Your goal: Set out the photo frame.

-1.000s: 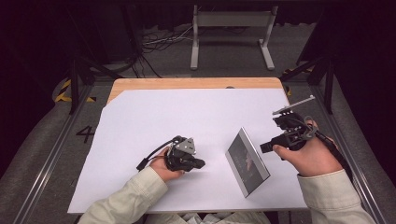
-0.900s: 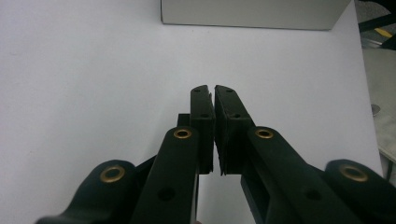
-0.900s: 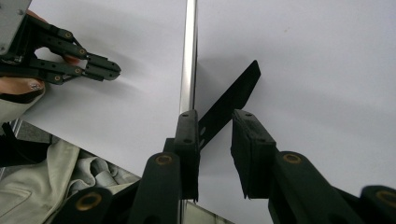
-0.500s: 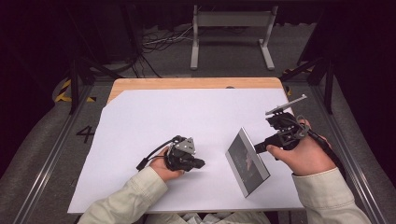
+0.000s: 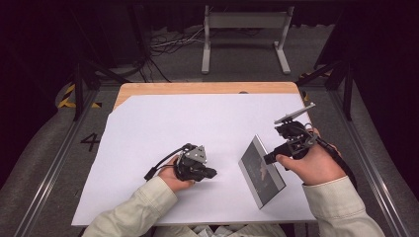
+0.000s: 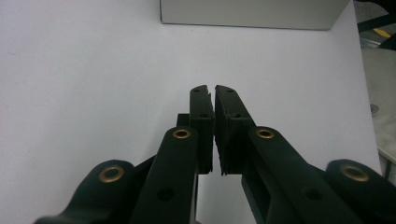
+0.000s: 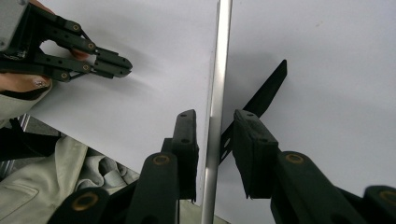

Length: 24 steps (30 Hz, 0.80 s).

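Note:
A thin silver-edged picture frame (image 5: 262,173) stands tilted on the white table (image 5: 163,133), right of centre. In the right gripper view I see it edge-on (image 7: 220,56), with its black prop leg (image 7: 266,91) behind. My right gripper (image 5: 271,159) straddles that edge (image 7: 215,119). A gap shows on each side, so it is open. My left gripper (image 5: 211,173) rests on the table left of the frame and points toward it. Its jaws (image 6: 214,91) have just eased apart a touch, leaving a hairline slit with nothing between them. The right gripper view shows the left gripper (image 7: 125,65) too.
A wooden strip (image 5: 207,88) borders the table's far edge. Beyond it stand a metal rack (image 5: 244,29) and cables on the floor. A pale sleeve (image 7: 70,172) and bunched cloth lie at the near edge.
My right gripper has shifted slightly left toward the frame's edge. The frame and the left hand stay where they were.

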Available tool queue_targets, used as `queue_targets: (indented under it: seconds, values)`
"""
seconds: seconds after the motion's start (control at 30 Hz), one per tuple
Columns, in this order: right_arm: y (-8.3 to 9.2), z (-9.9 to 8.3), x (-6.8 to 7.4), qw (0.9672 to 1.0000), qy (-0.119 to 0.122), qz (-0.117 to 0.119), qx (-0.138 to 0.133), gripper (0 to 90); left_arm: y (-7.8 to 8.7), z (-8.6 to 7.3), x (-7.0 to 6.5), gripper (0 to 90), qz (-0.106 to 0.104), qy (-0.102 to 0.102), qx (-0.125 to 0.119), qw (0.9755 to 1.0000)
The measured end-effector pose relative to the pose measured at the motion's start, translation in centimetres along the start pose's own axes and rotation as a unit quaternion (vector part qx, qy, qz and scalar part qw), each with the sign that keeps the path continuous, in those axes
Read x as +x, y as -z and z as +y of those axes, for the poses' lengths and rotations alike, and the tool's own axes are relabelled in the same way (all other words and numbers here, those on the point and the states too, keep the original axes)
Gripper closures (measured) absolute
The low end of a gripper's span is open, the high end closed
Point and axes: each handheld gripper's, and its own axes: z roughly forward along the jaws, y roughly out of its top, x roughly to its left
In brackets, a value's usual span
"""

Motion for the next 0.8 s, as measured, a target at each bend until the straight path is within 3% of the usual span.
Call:
queue_targets:
  seconds: [0.8]
  values:
    - [-2.6, 0.3, 0.1, 0.9997, 0.003, -0.003, 0.026, 73.5, 0.0, 0.0, 0.1, 85.3, 0.001, 0.000, 0.002, 1.0000]
